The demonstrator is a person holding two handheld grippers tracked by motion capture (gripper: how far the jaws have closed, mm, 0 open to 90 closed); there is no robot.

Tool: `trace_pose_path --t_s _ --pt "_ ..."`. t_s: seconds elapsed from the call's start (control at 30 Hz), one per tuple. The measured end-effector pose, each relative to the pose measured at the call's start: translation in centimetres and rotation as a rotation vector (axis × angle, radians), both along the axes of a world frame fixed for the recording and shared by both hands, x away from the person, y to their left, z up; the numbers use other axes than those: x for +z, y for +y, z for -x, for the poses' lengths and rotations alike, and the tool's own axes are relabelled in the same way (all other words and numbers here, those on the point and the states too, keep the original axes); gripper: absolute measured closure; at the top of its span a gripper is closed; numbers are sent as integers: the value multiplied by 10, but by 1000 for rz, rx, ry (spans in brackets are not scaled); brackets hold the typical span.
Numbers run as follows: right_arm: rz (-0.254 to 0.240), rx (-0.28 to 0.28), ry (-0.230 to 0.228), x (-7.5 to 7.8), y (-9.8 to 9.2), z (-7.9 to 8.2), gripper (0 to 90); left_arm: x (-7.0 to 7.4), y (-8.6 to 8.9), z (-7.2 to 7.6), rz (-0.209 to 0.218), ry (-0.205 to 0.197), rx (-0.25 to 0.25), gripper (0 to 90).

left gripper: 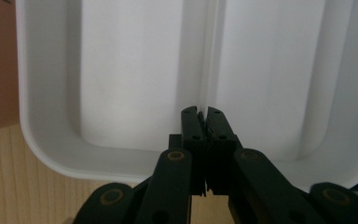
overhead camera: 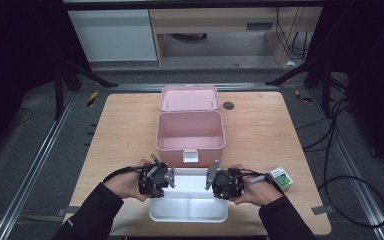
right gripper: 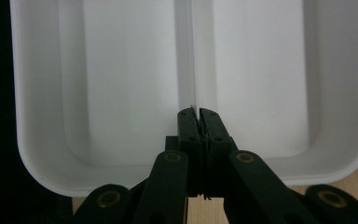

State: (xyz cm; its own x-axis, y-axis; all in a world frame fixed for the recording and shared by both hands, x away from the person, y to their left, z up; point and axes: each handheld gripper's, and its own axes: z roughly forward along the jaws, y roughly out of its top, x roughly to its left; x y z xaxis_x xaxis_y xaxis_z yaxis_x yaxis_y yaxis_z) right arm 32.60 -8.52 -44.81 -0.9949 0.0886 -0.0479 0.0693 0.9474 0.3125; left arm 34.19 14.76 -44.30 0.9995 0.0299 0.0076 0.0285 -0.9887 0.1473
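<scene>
White tray (overhead camera: 188, 210): shallow, two compartments, rounded corners, central divider.

Looks like a lab recording rig: black frame struts (overhead camera: 75, 70), loose floor cables (overhead camera: 337, 165), wooden table (overhead camera: 125, 125) at centre.

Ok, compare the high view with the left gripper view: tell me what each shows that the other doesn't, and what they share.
High view alone: the open pink box with its lid folded back, a small green-and-white carton near the table's right edge, the right hand-held gripper, both of the person's hands and sleeves.

Left gripper view alone: the left hand-held gripper up close, its jaws shut on the thin divider wall between the tray's two compartments.

Shared: the white two-compartment tray, the left hand-held gripper and the wooden table.
</scene>
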Motion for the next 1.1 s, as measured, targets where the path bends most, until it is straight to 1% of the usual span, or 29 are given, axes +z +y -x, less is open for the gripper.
trace_pose_path --t_s 0.03,0.07,0.1,0.13,0.17,0.2,0.23,0.27,0.33,0.4,0.47,0.53,0.57,0.6,0.63,0.67,0.73,0.77,0.83,0.87,0.9,0.93,0.97,1.0,1.07,1.1 --pt "0 0 0 0 0 0 885 0 0 0 0 0 0 875" --pt "-3 -6 0 -4 0 -1 883 -4 0 -2 3 4 7 875" --pt "-7 -10 -2 -9 -1 -3 882 -8 0 -3 6 17 16 874" --pt "-10 -16 10 -16 -2 -5 880 -16 0 -6 6 25 16 873" --pt "-7 -17 15 -19 -2 -6 879 -19 0 -7 6 28 16 873" --pt "-7 -17 14 -22 -2 -7 879 -19 0 -7 6 28 16 873" --pt "-3 -23 19 -24 -2 -8 878 -23 -2 -9 -1 28 13 873" --pt "2 -24 16 -25 -2 -9 877 -25 -3 -10 -8 27 12 873" --pt "3 -30 18 -28 -2 -11 874 -28 -4 -10 -7 33 18 873" --pt "8 -31 21 -29 -2 -11 872 -30 -4 -11 -9 29 13 874" --pt "6 -33 19 -35 -3 -12 867 -35 -5 -11 -11 37 16 873" --pt "11 -35 22 -36 -3 -13 865 -36 -5 -11 -12 41 15 871" --pt "13 -37 20 -37 -3 -13 862 -36 -5 -11 -6 46 21 866" --pt "9 -37 18 -36 -3 -13 850 -35 -4 -11 5 43 24 860" --pt "9 -37 18 -36 -3 -13 850 -35 -4 -11 5 43 24 846" --pt "-15 -44 20 -32 -4 -13 818 -29 -2 -11 38 34 39 825" --pt "-43 -61 17 -27 -7 -12 791 -23 2 -11 74 15 60 773" --pt "-60 -65 8 -24 -9 -13 776 -19 4 -10 96 3 78 747" --pt "-95 -93 -11 -18 -14 -14 735 -12 10 -10 150 -18 117 688" --pt "-95 -93 -11 -18 -14 -14 735 -12 10 -10 150 -18 117 655" --pt "-134 -135 -30 -12 -20 -18 718 -9 13 -11 174 -28 134 617" --pt "-150 -160 -31 -9 -23 -20 695 -4 20 -12 207 -47 184 569" --pt "-150 -160 -31 -9 -23 -20 695 -4 20 -12 207 -47 184 536" --pt "-167 -187 -40 -7 -27 -21 683 -2 23 -11 224 -54 205 536" --pt "-189 -231 -52 -3 -34 -24 641 2 29 -10 267 -65 249 485" --pt "-198 -257 -65 -2 -37 -26 634 3 32 -10 281 -74 265 467"
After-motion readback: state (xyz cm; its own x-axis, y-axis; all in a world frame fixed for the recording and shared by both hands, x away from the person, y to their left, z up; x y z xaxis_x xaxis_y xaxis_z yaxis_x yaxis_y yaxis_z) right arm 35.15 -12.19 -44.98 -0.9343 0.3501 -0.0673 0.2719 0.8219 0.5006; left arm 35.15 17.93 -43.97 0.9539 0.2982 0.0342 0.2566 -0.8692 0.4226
